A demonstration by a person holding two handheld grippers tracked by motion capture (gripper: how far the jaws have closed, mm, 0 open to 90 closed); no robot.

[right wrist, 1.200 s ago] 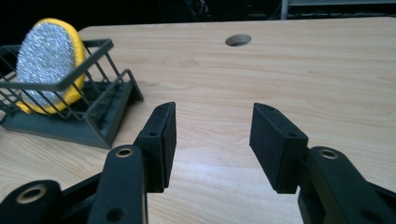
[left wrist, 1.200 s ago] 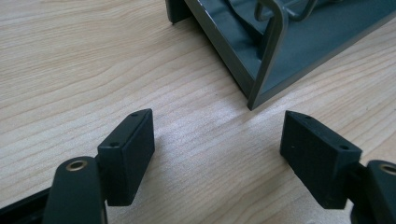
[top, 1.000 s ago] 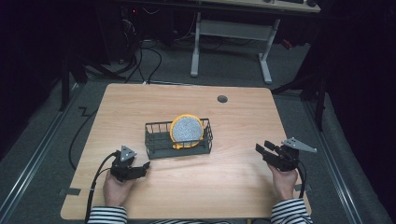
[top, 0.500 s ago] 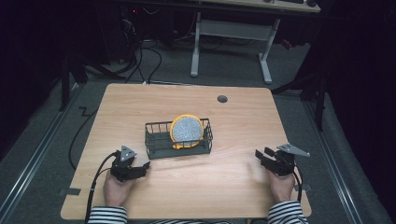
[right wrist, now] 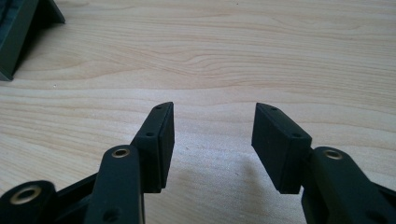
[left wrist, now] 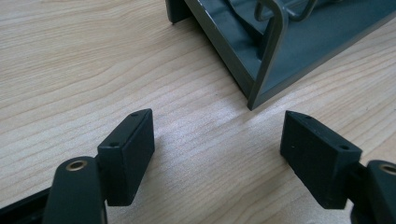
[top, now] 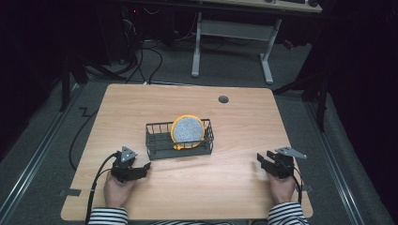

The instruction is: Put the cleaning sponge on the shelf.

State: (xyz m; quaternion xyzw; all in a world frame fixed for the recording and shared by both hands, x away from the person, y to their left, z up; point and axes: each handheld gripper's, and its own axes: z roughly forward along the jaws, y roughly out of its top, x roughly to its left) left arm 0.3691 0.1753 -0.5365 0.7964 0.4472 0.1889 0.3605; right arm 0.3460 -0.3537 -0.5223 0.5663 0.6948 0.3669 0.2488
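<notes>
Pale wood bench, and we rest both sides low: left hand-held gripper and right hand-held gripper, jaws apart, empty, flanking the wire basket propping the yellow-rimmed plate upright mid-bench.
</notes>
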